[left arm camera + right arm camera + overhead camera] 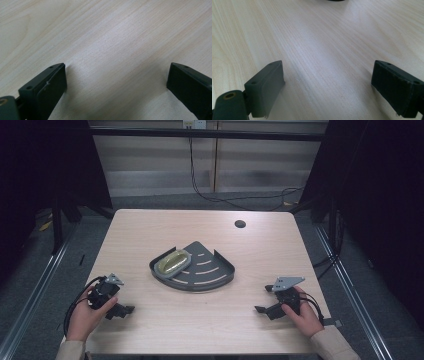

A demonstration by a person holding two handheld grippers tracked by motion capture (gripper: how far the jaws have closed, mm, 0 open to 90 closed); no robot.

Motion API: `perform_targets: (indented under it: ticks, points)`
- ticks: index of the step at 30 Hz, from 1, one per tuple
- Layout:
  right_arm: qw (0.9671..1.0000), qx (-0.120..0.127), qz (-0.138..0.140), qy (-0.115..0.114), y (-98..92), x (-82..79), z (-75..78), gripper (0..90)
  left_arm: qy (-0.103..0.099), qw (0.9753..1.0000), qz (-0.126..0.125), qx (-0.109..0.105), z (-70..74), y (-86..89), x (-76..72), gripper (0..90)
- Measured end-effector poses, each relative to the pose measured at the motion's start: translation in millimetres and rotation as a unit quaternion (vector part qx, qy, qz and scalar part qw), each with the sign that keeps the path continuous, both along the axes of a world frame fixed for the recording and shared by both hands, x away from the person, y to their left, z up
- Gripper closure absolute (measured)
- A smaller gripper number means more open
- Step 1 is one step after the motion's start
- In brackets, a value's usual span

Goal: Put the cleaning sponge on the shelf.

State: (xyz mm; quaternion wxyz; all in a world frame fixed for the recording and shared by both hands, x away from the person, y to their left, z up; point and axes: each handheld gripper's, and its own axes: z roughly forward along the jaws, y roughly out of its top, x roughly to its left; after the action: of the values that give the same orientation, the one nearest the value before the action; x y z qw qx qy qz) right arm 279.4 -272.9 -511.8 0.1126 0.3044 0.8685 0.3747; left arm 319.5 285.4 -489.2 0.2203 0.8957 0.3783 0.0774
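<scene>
A dark grey fan-shaped rack (pixel 210 272) with slots lies in the middle of the wooden table (pixel 150 227). A pale yellow oval dish (pixel 173 262) rests on the rack's left part. My left gripper (pixel 125 310) sits near the table's front left, held by a hand; in the left gripper view (pixel 116 75) its jaws stand wide apart over bare wood. My right gripper (pixel 262 310) sits near the front right, held by the other hand; the right gripper view (pixel 328 75) has both jaws spread with nothing between them. Both grippers are well apart from the rack.
A round dark hole (pixel 240 224) marks the table's far right part. Black cables (pixel 225 197) run along the floor behind the table. Metal rails (pixel 40 280) flank the table on both sides. The rack's dark edge (pixel 334 0) peeks in at the top of the right gripper view.
</scene>
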Motion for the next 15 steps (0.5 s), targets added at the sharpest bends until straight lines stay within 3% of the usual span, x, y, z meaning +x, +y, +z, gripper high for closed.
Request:
perform_targets:
  ticks: [5, 15]
  points:
    - [1.0000, 0.000, 0.000, 0.000, 0.0, 0.0, 0.0, 10.5, -0.003, 1.0000, -0.001, -0.007, -1.4, 0.4, -1.4, 0.0]
    - [1.0000, 0.000, 0.000, 0.000, 0.0, 0.0, 0.0, 10.5, -0.029, 0.9992, 0.011, -0.026, -5.3, 3.1, -7.1, 0.0]
